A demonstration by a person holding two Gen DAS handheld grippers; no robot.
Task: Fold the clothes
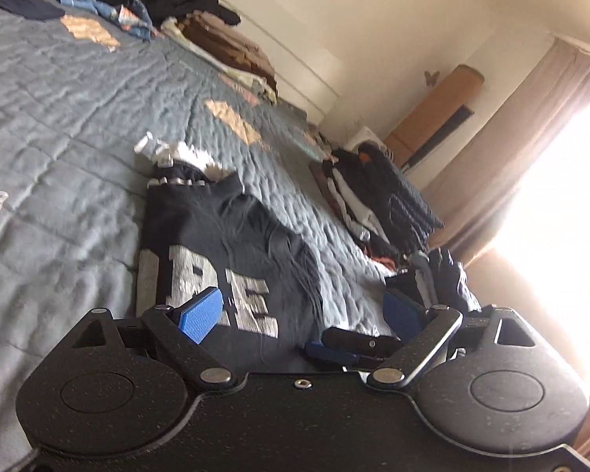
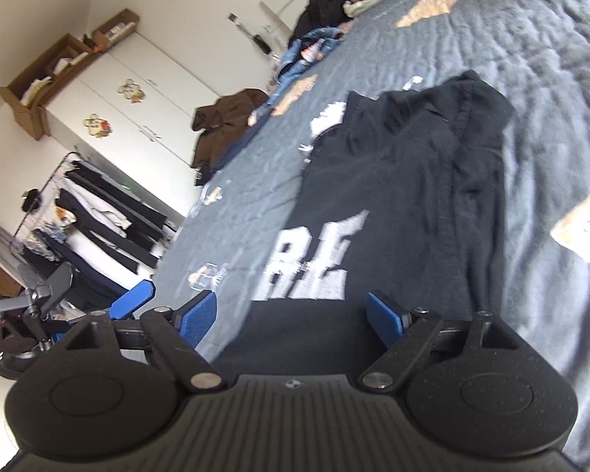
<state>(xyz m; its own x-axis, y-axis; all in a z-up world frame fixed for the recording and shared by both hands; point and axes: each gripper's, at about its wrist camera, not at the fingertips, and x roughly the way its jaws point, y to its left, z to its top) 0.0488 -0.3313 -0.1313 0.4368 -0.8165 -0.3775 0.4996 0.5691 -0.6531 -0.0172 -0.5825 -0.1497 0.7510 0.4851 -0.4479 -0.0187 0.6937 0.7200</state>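
Folding this dark T-shirt [image 2: 405,181] well depends on where you take hold next, since it already lies partly folded on the grey-blue quilt [image 1: 59,126], with its pale printed letters [image 2: 314,263] facing up and a doubled band of cloth running along one side. Judging from how it lies, you are between grabs, so pick two points on the same edge, one for each tool, and keep them level with each other so the fold comes over straight. Take all the layers at that edge together, not just the top one, or the doubled band will slide apart. Lift only enough to clear the quilt, carry the cloth across, and lay it down before letting go; the quilt is puckered and may drag on the fabric. Your left gripper [image 1: 306,314] has its jaws spread wide with nothing between the blue pads [image 1: 200,312]; it hangs over the lettered end of the shirt, and I cannot tell whether it touches the cloth. Your right gripper [image 2: 291,316] is likewise spread wide and empty, held above the same end just short of the letters. Other clothes are stacked in a folded pile [image 1: 377,204] near the window side of the bed, so keep the shirt apart from it.
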